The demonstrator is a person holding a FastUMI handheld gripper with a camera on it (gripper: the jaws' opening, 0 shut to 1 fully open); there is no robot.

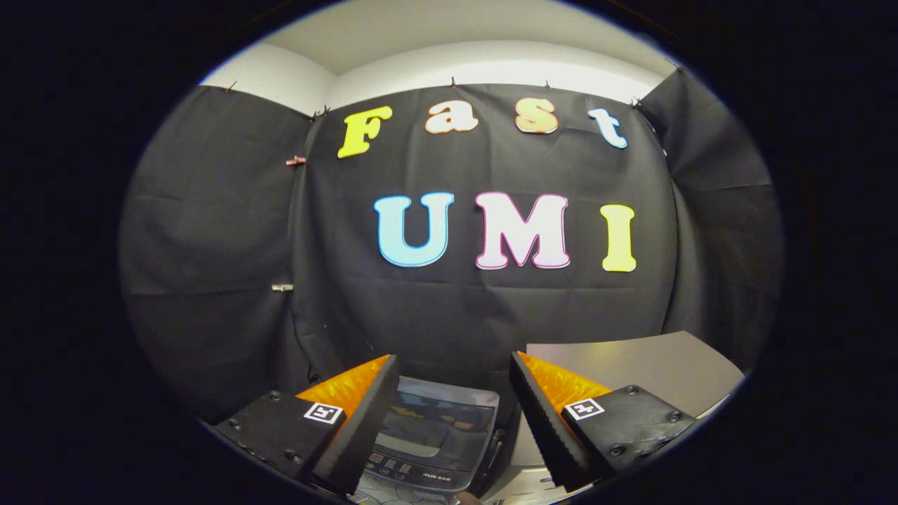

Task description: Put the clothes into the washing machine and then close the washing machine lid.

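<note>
Grey plastic, one washing machine [435, 435], small, seen from above between the two claw fingers and slightly beyond their tips. Its lid [438, 421] is a dark glossy panel that mirrors the booth wall; looks down flat on the machine, though the angle makes that hard to be sure of. One control strip [410, 468] with small buttons runs along the near edge of the machine, closest to the claw. No clothes can be made out from this angle.

One claw [454, 382], fingers spread wide apart, gripping nothing, the machine showing through the gap. Two fingers counted: one left finger [365, 421], one right finger [544, 421], each with a ridged inner pad facing the gap. Two square marker tags, one on each finger body: left tag [323, 412], right tag [584, 408].

One worktop [652, 368], pale grey and flat, sits to the right of the right finger and beyond it, its near edge partly hidden by that finger. Its top is bare where visible.

Black cloth wall [224, 231] hangs beyond everything, in three panels: one left, one centre, one right. Two small clips counted on the seam left of centre: upper clip [295, 160], lower clip [282, 287]. White ceiling strip [435, 66] above the cloth.
</note>
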